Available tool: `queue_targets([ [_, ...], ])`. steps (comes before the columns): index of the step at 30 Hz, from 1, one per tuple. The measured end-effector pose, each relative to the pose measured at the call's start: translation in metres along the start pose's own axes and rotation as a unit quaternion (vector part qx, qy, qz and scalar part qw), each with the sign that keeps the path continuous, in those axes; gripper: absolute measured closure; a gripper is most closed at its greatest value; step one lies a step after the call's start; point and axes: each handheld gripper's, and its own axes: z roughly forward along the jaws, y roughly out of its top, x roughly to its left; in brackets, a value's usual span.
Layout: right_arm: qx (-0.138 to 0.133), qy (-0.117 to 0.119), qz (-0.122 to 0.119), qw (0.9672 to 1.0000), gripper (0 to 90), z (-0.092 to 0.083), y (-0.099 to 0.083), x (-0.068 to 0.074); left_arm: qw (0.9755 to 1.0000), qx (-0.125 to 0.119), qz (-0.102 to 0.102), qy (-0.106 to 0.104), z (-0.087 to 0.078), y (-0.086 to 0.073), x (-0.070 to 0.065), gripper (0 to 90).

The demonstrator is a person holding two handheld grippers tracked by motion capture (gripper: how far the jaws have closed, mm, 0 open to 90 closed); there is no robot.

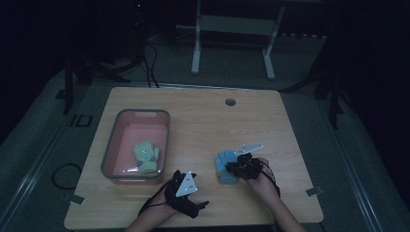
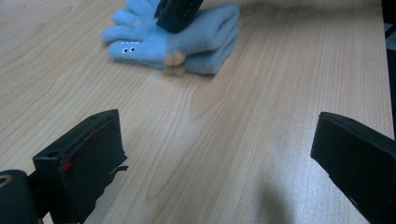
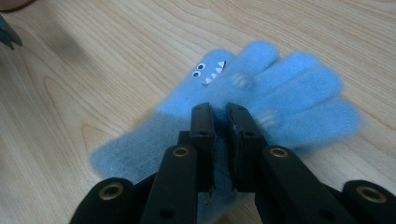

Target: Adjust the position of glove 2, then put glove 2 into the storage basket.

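right gripper [image 3: 219, 114] rests on the blue gloves [image 3: 261, 93], jaws nearly together with a narrow slit between them, pinching a fold of fleece at the palm; the pads press the fabric. the gloves lie stacked flat on the table [image 1: 203, 121], right of centre and near the person's edge, fingers pointing away from the right hand [image 1: 258, 171]; the top one carries small eyes and white teeth. left gripper [image 2: 219, 154] sits low over bare wood near the front edge, jaws spread wide, nothing between them, well apart from the gloves. a pink bin [image 1: 112, 145] stands on the left of the table and holds green gloves [image 1: 146, 155].
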Motion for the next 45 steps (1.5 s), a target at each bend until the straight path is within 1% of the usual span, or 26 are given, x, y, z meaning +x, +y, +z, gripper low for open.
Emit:
queue_targets([
  [5,-0.002,-0.001,0.000,1.0000,79.0,0.000,-0.001,0.001,1.0000,-0.005,0.007,0.000,0.001,0.000,-0.001,2.8],
  [8,-0.006,-0.002,-0.004,1.0000,74.3,-0.004,0.000,0.001,0.9999,-0.006,0.011,0.002,0.001,0.000,-0.002,2.9],
  [10,-0.017,-0.001,-0.008,0.9998,64.2,-0.012,0.002,0.002,0.9999,0.006,0.008,0.004,0.002,0.001,-0.002,3.0],
  [11,-0.021,-0.001,-0.010,0.9997,58.5,-0.014,0.002,0.002,0.9999,0.006,0.008,0.004,0.002,0.001,-0.002,3.8],
  [12,-0.025,0.001,-0.010,0.9996,51.6,-0.016,0.002,0.002,0.9996,0.015,0.004,0.023,0.002,0.002,-0.002,3.8],
  [13,-0.025,0.001,-0.010,0.9996,51.6,-0.016,0.002,0.002,0.9996,0.015,0.004,0.023,0.002,0.002,-0.002,3.8],
  [14,-0.034,0.002,-0.012,0.9994,41.6,-0.020,0.002,0.001,0.9995,0.017,0.002,0.028,0.002,0.002,-0.001,3.8],
  [15,-0.038,0.003,-0.012,0.9992,33.4,-0.023,0.002,0.000,0.9994,0.014,-0.010,0.028,0.000,0.004,0.001,3.7],
  [16,-0.038,0.003,-0.012,0.9992,33.4,-0.023,0.002,0.000,0.9994,0.014,-0.010,0.028,0.000,0.004,0.001,3.7],
  [17,-0.039,0.007,-0.009,0.9992,27.4,-0.024,0.001,-0.001,0.9995,0.009,-0.019,0.023,-0.001,0.005,0.002,3.7],
  [18,-0.044,0.014,-0.011,0.9989,16.1,-0.027,-0.001,-0.003,0.9995,0.008,-0.023,0.017,-0.001,0.006,0.002,3.7],
  [19,-0.048,0.013,-0.012,0.9987,13.9,-0.029,-0.002,-0.004,0.9995,0.008,-0.023,0.017,-0.001,0.006,0.002,3.7],
  [23,-0.047,0.015,-0.016,0.9986,14.2,-0.035,-0.006,-0.008,0.9998,0.011,-0.016,0.007,0.000,0.009,-0.001,3.7],
  [25,-0.056,0.015,-0.020,0.9981,14.2,-0.040,-0.008,-0.012,0.9998,0.014,-0.013,0.002,0.002,0.011,-0.003,3.7],
  [26,-0.061,0.000,-0.037,0.9974,13.9,-0.044,-0.009,-0.015,0.9998,0.017,-0.010,-0.001,0.003,0.013,-0.003,3.7],
  [30,-0.069,-0.013,-0.049,0.9963,13.1,-0.050,-0.009,-0.018,0.9998,0.015,-0.009,-0.009,0.005,0.016,-0.003,3.7],
  [32,-0.069,-0.011,-0.044,0.9966,13.4,-0.052,-0.009,-0.021,0.9998,0.014,-0.004,-0.014,0.006,0.019,-0.004,3.8],
  [33,-0.065,-0.007,-0.031,0.9974,13.5,-0.055,-0.009,-0.024,0.9998,0.013,-0.001,-0.013,0.006,0.020,-0.004,3.8],
  [34,-0.065,-0.007,-0.031,0.9974,13.5,-0.055,-0.009,-0.024,0.9999,0.011,0.004,-0.012,0.007,0.021,-0.004,3.8],
  [35,-0.057,0.007,-0.019,0.9982,13.5,-0.056,-0.009,-0.028,0.9998,0.010,0.010,-0.013,0.007,0.022,-0.004,3.7],
  [38,-0.056,0.013,-0.012,0.9983,12.6,-0.056,-0.009,-0.029,0.9997,0.013,0.015,-0.015,0.010,0.026,-0.003,3.7],
  [39,-0.058,0.024,-0.005,0.9980,11.4,-0.056,-0.009,-0.030,0.9996,0.013,0.017,-0.019,0.012,0.028,-0.002,3.7],
  [40,-0.058,0.024,-0.005,0.9980,11.4,-0.056,-0.009,-0.030,0.9995,0.013,0.021,-0.018,0.014,0.030,-0.002,3.7],
  [41,-0.058,0.018,0.002,0.9982,11.5,-0.054,-0.009,-0.031,0.9994,0.014,0.025,-0.016,0.015,0.032,-0.002,3.7],
  [43,-0.058,0.020,0.003,0.9981,11.5,-0.052,-0.009,-0.031,0.9990,0.017,0.036,-0.020,0.018,0.036,-0.002,3.8],
  [45,-0.067,0.018,0.010,0.9975,16.1,-0.052,-0.008,-0.033,0.9986,0.017,0.042,-0.028,0.024,0.043,0.000,3.8],
])
